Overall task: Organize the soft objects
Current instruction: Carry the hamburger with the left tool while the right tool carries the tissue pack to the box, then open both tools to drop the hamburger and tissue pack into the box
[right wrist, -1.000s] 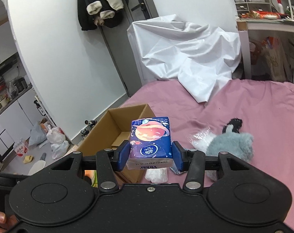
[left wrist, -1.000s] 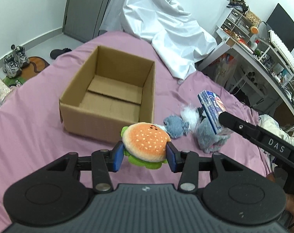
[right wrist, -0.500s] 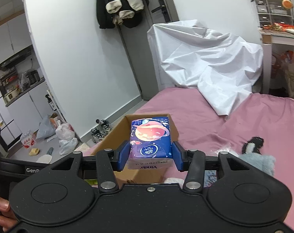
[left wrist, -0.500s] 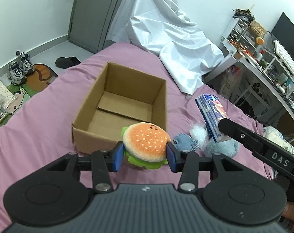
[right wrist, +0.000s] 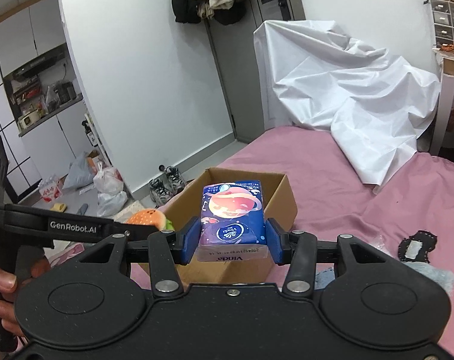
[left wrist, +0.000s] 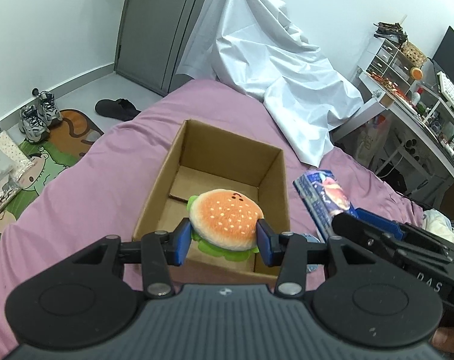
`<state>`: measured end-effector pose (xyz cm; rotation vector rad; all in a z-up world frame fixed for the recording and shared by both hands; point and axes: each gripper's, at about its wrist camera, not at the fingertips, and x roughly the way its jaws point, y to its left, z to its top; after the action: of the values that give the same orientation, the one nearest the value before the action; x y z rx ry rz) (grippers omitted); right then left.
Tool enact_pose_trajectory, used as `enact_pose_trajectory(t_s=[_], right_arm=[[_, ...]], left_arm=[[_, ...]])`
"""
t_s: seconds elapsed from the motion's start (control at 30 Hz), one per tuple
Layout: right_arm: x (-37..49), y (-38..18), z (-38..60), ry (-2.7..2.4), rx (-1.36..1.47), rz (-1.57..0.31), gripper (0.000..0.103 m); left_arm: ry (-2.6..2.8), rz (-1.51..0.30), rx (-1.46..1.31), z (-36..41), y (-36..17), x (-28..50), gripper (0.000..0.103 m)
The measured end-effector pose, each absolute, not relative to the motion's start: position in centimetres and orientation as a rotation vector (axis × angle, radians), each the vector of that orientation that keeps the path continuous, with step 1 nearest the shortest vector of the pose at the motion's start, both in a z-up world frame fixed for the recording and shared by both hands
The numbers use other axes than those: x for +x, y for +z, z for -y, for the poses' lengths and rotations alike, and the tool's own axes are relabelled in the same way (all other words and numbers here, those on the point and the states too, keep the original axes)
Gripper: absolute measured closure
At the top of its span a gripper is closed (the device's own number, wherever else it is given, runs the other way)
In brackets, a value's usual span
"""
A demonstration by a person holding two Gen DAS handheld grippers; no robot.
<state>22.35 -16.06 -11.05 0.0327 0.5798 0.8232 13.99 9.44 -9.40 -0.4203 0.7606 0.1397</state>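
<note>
My left gripper (left wrist: 224,241) is shut on a plush hamburger (left wrist: 225,220) and holds it above the near end of an open cardboard box (left wrist: 179,156) on the pink bed. My right gripper (right wrist: 233,243) is shut on a blue tissue pack (right wrist: 231,214) with a planet print, held above the box's (right wrist: 282,193) near right side. The tissue pack (left wrist: 323,198) and right gripper also show at the right of the left wrist view. The hamburger (right wrist: 150,219) shows at the left of the right wrist view. The box is empty inside.
A grey plush toy (right wrist: 437,273) and a black-edged soft piece (right wrist: 416,246) lie on the pink bedspread (right wrist: 362,186) right of the box. A white sheet (left wrist: 275,69) is draped at the bed's far end. Shoes (left wrist: 38,117) and bags sit on the floor at left.
Both grippers have moved forward with their loads. The hamburger now hangs over the box's near end, and the tissue pack has come up beside the box's right wall.
</note>
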Motion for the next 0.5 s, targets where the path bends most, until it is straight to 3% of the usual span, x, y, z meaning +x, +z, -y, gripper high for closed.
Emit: enact_pose_trajectory(t_s=[0.3,0.5], right_arm=[[22.1,-12.3,14.9,0.833,0.062,-0.613,0.057],[21.9,-12.7,13.8,0.844,0.058,-0.616,0.057]], left_arm=[[0.2,-0.793,-0.413,-10.5,-11.3,16.0,0.054],[0.214,-0.789,-0.431,-11.0,-11.2,15.4,0.041]])
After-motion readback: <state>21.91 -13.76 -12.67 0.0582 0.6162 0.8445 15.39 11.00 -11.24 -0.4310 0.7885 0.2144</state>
